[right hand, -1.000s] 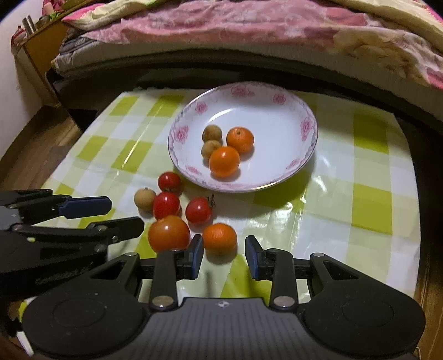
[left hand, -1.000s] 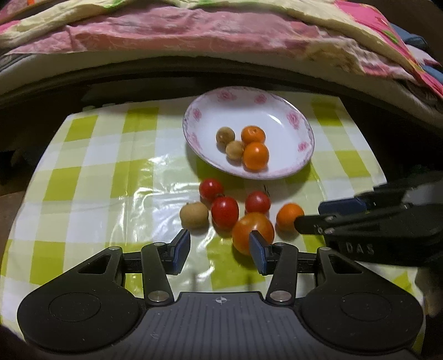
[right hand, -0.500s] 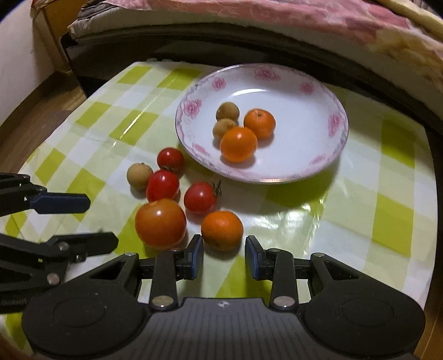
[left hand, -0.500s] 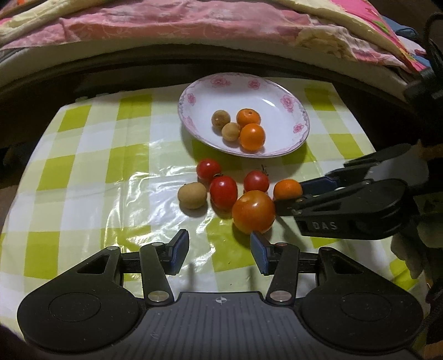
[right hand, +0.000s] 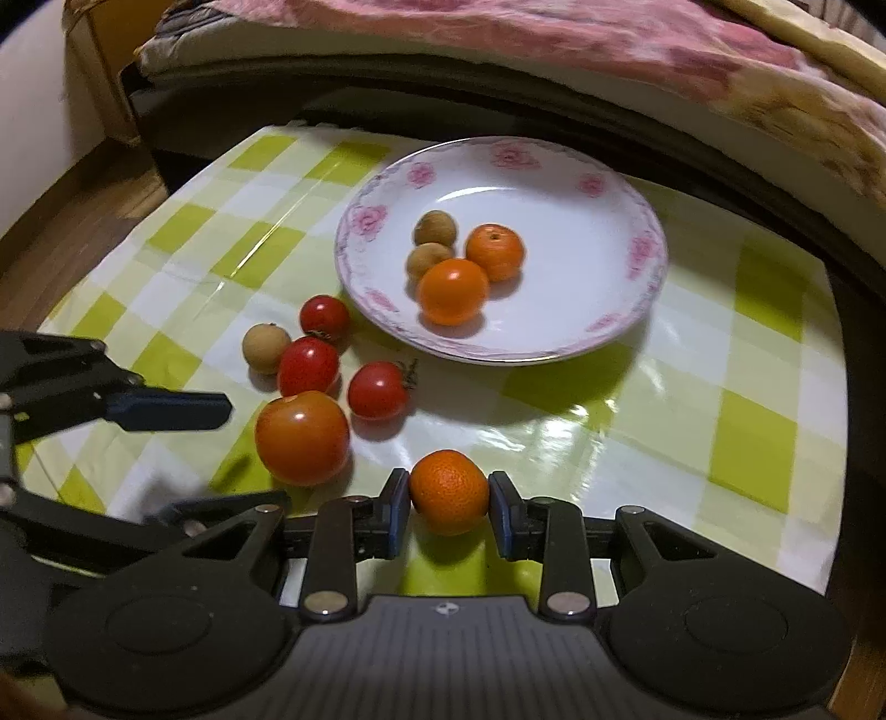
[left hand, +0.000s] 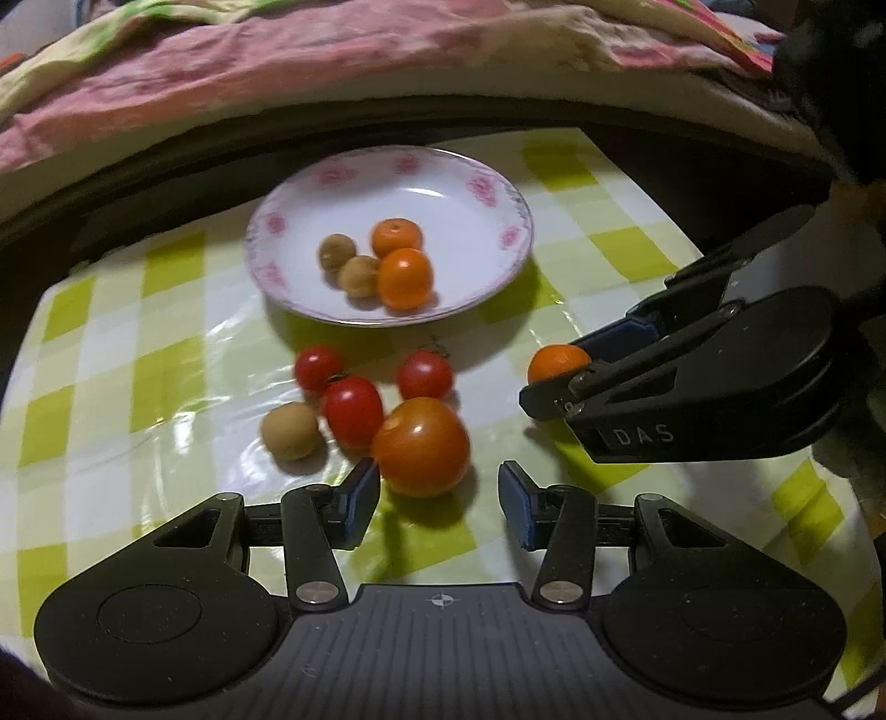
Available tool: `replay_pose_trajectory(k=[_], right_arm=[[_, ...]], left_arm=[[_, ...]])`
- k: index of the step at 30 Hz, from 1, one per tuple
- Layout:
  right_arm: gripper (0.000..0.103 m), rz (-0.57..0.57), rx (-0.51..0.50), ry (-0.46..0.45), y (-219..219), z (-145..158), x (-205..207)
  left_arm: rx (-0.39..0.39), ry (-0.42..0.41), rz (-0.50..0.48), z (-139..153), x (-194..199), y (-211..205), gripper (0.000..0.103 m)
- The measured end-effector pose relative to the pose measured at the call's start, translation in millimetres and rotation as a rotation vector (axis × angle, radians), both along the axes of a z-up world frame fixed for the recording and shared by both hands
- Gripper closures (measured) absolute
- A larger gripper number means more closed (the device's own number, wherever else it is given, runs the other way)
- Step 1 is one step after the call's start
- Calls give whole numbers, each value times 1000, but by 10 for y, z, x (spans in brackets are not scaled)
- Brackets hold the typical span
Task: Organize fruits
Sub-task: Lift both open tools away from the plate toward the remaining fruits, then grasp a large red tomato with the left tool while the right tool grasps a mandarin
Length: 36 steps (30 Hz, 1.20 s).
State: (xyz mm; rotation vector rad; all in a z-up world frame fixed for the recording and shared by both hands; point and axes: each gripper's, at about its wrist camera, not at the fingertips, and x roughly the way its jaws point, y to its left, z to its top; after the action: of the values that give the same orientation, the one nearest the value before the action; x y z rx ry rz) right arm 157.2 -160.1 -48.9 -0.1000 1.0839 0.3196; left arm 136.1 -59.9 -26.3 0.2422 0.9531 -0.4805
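Observation:
My right gripper has a small orange between its blue pads; the jaws are closing and both pads touch it. In the left wrist view that right gripper holds the same orange, right of the loose fruit. My left gripper is open, its fingertips just short of a large tomato on the checked cloth. Three cherry tomatoes and a brown longan lie beside it. The white flowered plate behind holds two oranges and two longans.
A yellow-green checked plastic cloth covers the low table. A bed with a pink quilt runs along the far side. Wooden floor shows past the table's left edge. The left gripper reaches in from the left beside the large tomato.
The right gripper has come forward and shut its pads around the small orange, now apart from the other fruit. The left gripper has moved down and closer to the large tomato.

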Motion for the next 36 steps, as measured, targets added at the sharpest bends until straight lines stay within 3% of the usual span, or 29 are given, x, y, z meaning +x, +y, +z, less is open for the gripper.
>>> replay_pose_trajectory(k=[5, 8, 23, 36], right_arm=[[67, -23, 11, 7, -83, 23, -6], [67, -32, 20, 13, -116, 29, -1], [67, -64, 18, 30, -198, -7, 7], [67, -76, 7, 26, -256, 4, 12]], left_arm=[[16, 11, 4, -72, 92, -35, 47], [16, 37, 5, -156, 150, -59, 55], [-14, 33, 33, -192, 201, -115, 48], [-29, 37, 58, -232, 204, -116, 53]])
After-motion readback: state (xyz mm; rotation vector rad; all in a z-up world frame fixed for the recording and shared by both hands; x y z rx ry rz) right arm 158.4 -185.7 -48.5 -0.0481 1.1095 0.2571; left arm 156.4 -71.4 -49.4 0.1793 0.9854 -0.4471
